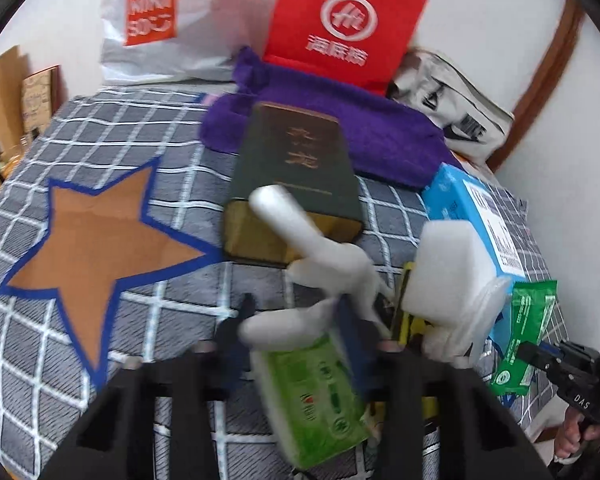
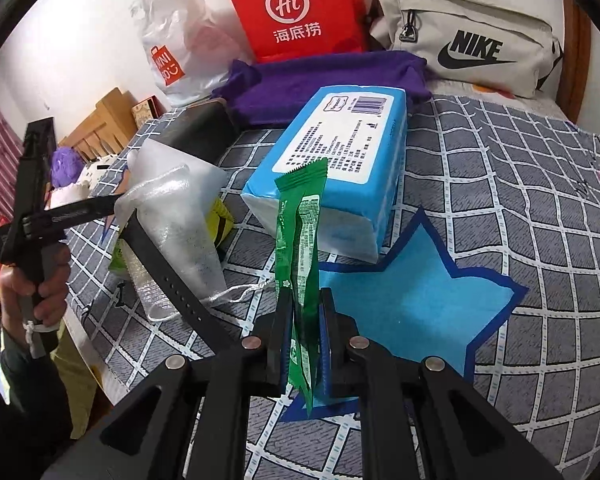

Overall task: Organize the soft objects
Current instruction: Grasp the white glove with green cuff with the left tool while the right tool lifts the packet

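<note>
My left gripper (image 1: 296,320) is at the bottom of the left wrist view, blurred, its pads against the sides of a green tissue pack (image 1: 316,396). Just beyond it lie white foam pieces (image 1: 328,264), a white sponge block (image 1: 452,276) and a clear mesh pouch (image 2: 180,216). In the right wrist view my right gripper (image 2: 304,296) is shut on a thin green sachet (image 2: 300,248), which stands upright above a blue star patch (image 2: 412,304). That sachet (image 1: 528,332) also shows at the right edge of the left wrist view.
A checked bed cover (image 1: 172,320) lies under everything. On it are a blue tissue pack (image 2: 332,160), a dark green box (image 1: 296,168) and a purple towel (image 1: 380,132). A red bag (image 1: 340,24), a white plastic bag (image 1: 160,28) and a Nike pouch (image 2: 468,52) line the wall.
</note>
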### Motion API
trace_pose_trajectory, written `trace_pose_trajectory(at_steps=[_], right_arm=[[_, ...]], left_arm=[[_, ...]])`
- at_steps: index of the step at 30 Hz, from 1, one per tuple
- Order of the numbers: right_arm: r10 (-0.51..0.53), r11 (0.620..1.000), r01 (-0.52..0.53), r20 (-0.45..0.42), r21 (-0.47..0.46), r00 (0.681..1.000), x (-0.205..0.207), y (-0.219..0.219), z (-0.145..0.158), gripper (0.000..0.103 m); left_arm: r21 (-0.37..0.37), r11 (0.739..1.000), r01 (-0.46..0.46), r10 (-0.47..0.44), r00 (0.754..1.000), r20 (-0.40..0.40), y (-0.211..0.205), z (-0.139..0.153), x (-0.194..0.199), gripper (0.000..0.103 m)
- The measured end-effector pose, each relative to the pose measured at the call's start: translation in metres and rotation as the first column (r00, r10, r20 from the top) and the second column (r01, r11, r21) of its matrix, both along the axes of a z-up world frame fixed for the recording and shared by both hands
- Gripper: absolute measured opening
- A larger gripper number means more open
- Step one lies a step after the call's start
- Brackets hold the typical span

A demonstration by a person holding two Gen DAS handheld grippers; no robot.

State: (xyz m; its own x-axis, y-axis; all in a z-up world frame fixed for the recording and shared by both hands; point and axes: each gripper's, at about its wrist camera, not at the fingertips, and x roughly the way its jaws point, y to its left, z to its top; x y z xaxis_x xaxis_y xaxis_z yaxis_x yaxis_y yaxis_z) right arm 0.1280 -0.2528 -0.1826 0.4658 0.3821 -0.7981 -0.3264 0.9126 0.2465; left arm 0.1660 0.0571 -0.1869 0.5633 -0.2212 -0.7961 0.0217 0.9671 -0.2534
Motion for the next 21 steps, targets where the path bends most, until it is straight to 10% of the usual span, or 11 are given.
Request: trace_pose_trajectory(at_steps=[4,21], right_arm=[[0.017,1.0,-0.016,0.009,-0.013,1.0,-0.001,0.003,0.002,0.012],[0.001,1.0,-0.002,0.058,0.016,0.998,-0.008,0.003,0.031,0.008]], left_arm=[[0.009,1.0,0.026,-0.026,0.999,0.027,-0.006,0.005,-0.003,0.009],[0.007,1.0,-0.013,0.012,0.991,0.132,0.012,0.064,-0.031,0.005]])
